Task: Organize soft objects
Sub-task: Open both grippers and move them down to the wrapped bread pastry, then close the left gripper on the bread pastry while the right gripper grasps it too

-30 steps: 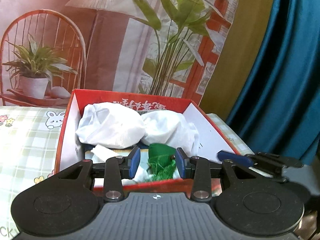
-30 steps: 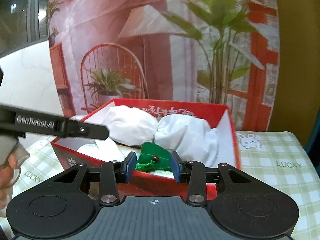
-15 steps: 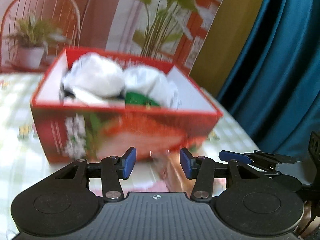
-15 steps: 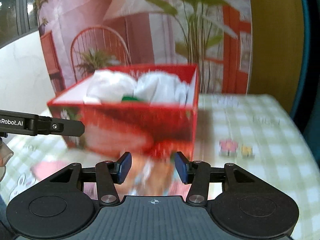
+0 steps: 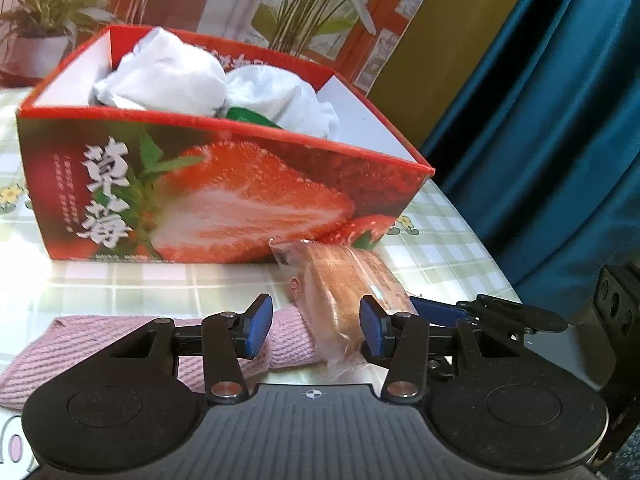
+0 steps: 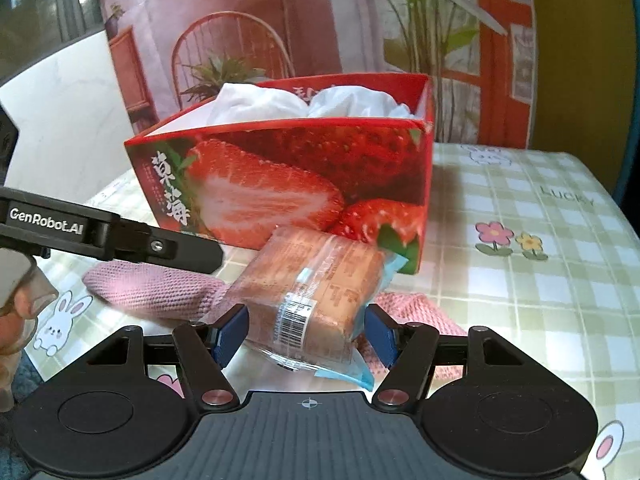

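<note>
Before strawberry box (image 6: 280, 184) | right tongs (image 6: 306, 334) opening around wrapped cake (image 6: 308, 292) | left tongs (image 5: 312, 326) released

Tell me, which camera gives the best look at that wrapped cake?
The right wrist view: the wrapped cake lies nearly whole, barcode label readable, between the right gripper's opening jaws. The left wrist view shows it end-on and partly hidden.

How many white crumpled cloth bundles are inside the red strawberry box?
2. One white crumpled cloth bundle sits at the box's left, the other to its right, against it. More may be hidden under them.
</note>
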`<state>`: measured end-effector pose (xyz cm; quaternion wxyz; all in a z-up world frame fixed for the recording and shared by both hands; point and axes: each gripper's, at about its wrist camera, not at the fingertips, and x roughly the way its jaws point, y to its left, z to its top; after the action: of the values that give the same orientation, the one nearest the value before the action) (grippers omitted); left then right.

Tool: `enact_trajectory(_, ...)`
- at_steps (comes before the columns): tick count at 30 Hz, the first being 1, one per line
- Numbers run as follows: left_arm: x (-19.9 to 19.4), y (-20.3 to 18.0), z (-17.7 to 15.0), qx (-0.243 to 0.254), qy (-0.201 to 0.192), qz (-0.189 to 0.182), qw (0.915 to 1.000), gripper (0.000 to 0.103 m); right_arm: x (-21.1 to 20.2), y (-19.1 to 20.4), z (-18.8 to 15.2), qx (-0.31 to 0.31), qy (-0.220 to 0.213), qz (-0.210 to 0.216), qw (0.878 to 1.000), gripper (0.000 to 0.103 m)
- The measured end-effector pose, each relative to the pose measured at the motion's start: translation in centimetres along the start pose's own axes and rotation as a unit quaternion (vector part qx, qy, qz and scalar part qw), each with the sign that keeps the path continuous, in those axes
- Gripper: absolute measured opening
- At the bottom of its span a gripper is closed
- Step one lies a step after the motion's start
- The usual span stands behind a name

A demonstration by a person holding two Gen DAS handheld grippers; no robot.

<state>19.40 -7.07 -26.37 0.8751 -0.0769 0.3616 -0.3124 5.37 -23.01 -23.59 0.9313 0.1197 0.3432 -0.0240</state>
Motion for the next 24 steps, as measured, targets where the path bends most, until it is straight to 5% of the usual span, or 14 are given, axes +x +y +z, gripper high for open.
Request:
enact_trajectory(9,1.8,0.7,-0.9,-0.031,0.031,-0.02,0.9988,0.05,0.6,0.4,-0.1,-0.002,0.006,0.009,1.0,0.066)
enact_trajectory(24,0.9,2.3,-2.1,-0.056,0.026,-0.023,0.9978,0.041,1.2,3.6,-0.7,-0.065,0.009,0.016,0.998,0.051)
